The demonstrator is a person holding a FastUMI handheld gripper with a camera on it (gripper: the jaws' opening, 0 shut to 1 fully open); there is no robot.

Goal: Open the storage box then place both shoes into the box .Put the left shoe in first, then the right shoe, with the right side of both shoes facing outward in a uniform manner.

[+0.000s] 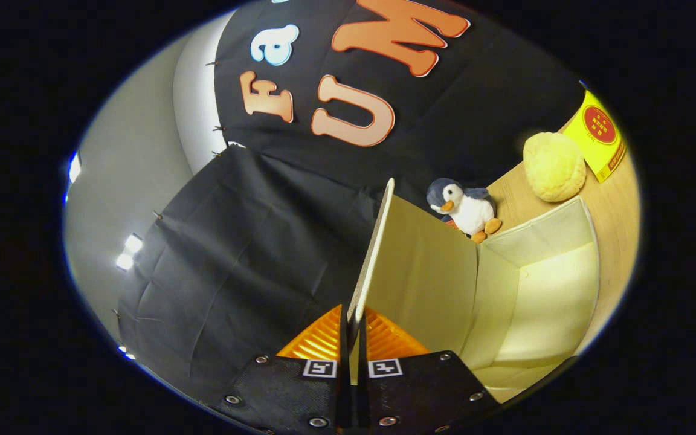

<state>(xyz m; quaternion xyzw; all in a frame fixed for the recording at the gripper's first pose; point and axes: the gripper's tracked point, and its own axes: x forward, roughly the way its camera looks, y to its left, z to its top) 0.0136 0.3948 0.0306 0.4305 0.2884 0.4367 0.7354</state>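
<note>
While claw pinches lid, box interior half-hidden.

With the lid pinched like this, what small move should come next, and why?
Probably swing the lid a little further back, then let go. The gripper is shut on the lid's edge, the lid stands raised, and the box already shows its bare inside, next to the toy penguin. No shoe is in it yet, so the opening needs to stay clear.
</note>
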